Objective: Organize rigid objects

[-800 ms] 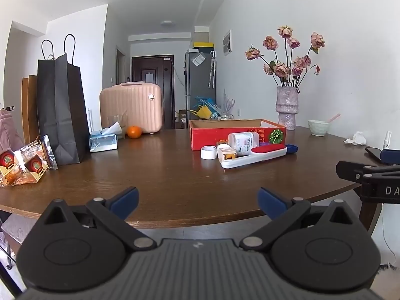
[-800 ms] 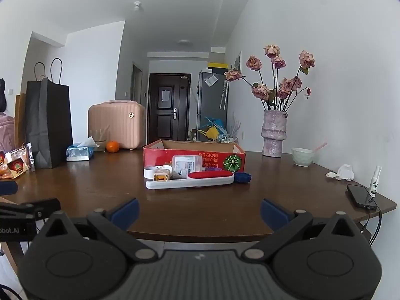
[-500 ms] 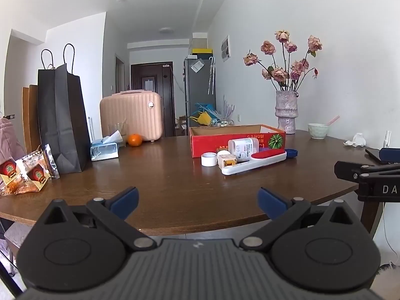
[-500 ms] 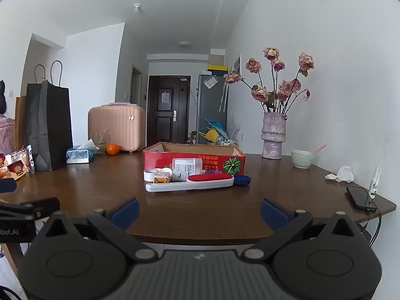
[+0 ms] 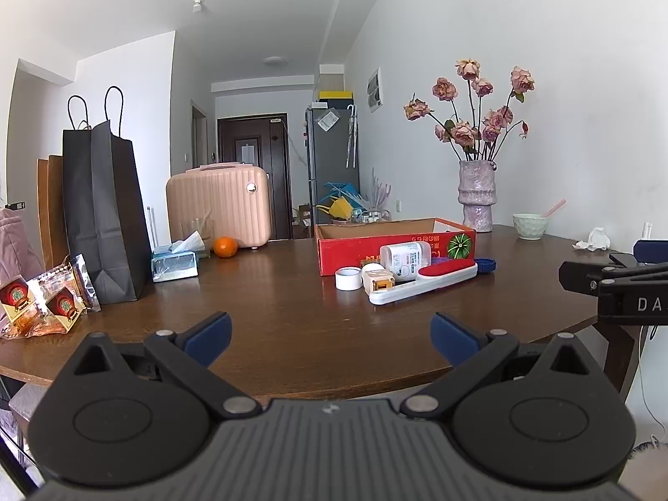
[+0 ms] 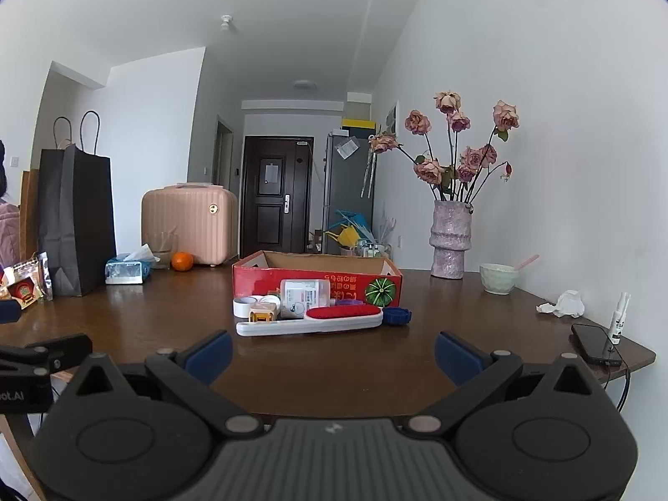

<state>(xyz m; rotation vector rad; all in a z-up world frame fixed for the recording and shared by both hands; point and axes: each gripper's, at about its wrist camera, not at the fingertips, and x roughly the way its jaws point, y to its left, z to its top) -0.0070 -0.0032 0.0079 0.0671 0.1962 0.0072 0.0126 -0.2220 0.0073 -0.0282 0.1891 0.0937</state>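
Observation:
A red cardboard box (image 5: 396, 244) (image 6: 317, 277) stands open-topped mid-table. In front of it lie a white brush with a red pad (image 5: 421, 282) (image 6: 311, 323), a white bottle on its side (image 5: 405, 259) (image 6: 304, 296), a roll of white tape (image 5: 347, 279) (image 6: 245, 307), a small yellow-and-white block (image 5: 379, 283) (image 6: 262, 315) and a blue cap (image 5: 486, 266) (image 6: 396, 316). My left gripper (image 5: 330, 334) hangs open at the table's near edge, well short of them. My right gripper (image 6: 332, 352) is open too, nothing between its fingers.
On the brown table (image 5: 271, 304) stand a black paper bag (image 5: 104, 217), snack packets (image 5: 37, 300), a tissue pack (image 5: 173, 263), an orange (image 5: 225, 246), a pink case (image 5: 219, 200), a vase of roses (image 6: 451, 238), a bowl (image 6: 499, 277), a phone (image 6: 595, 342) and a spray bottle (image 6: 620, 317).
Both views have tilted slightly upward and drawn back a little; the table objects sit a bit lower in frame. Both grippers stay open and empty.

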